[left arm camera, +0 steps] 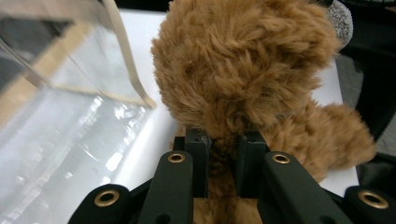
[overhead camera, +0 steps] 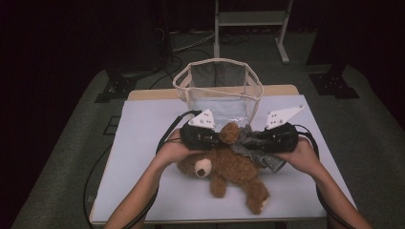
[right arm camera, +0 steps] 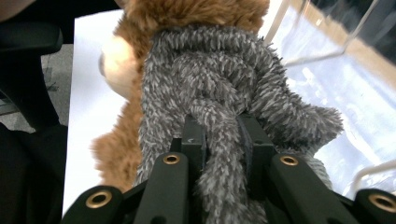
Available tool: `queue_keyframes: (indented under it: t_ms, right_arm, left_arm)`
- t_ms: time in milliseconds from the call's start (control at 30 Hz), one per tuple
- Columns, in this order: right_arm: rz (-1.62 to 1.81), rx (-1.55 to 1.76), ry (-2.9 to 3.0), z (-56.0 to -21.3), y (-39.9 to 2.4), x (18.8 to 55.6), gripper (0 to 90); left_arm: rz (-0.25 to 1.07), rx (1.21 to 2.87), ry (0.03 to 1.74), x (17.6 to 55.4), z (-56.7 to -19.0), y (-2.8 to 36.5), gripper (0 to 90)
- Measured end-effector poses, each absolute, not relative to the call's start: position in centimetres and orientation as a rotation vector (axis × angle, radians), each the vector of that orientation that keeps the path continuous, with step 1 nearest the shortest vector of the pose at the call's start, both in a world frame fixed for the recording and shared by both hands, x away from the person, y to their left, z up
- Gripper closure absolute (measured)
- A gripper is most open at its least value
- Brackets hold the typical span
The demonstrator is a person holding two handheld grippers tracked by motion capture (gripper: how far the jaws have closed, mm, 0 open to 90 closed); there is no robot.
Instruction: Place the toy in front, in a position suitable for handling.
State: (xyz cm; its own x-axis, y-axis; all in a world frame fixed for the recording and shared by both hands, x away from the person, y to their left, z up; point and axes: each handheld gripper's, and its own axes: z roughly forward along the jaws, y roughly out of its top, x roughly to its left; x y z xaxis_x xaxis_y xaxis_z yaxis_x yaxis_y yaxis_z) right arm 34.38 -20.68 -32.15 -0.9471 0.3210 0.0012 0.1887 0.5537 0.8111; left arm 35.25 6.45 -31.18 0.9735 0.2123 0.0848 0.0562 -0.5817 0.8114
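Both grippers are pinching: left gripper (overhead camera: 217, 137) the teddy bear (overhead camera: 229, 169), right gripper (overhead camera: 258, 140) the grey cloth (overhead camera: 253, 143), probably lifting toward the clear bag (overhead camera: 217, 88) at the tabletop's far edge.

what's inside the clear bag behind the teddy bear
Through the clear bag's see-through walls only its own grey back panel and the white table cover beneath show, no item. The grippers and the teddy bear hide its lower front edge, so that strip stays unchecked.

Both forearms reaching in from the near edge, left gripper (overhead camera: 217, 135) and right gripper (overhead camera: 253, 139) clamped shut, facing inward.
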Motion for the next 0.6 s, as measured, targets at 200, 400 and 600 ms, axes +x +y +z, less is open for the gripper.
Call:
queue_keyframes:
  t_ms: [200,400,600]
  right_arm:
    - [1.274,0.403,2.699,-33.6,-19.6,34.5,74.2]
    - [1.305,0.405,2.707,-36.3,-19.2,34.0,74.3]
    - [1.312,0.395,2.710,-36.6,-19.3,33.7,74.5]
  left_arm:
    - [0.164,2.209,0.246,34.5,-33.9,7.2,76.7]
    - [0.166,2.264,0.276,33.7,-34.9,9.0,53.1]
    - [0.248,2.317,0.256,33.4,-34.3,11.3,33.9]
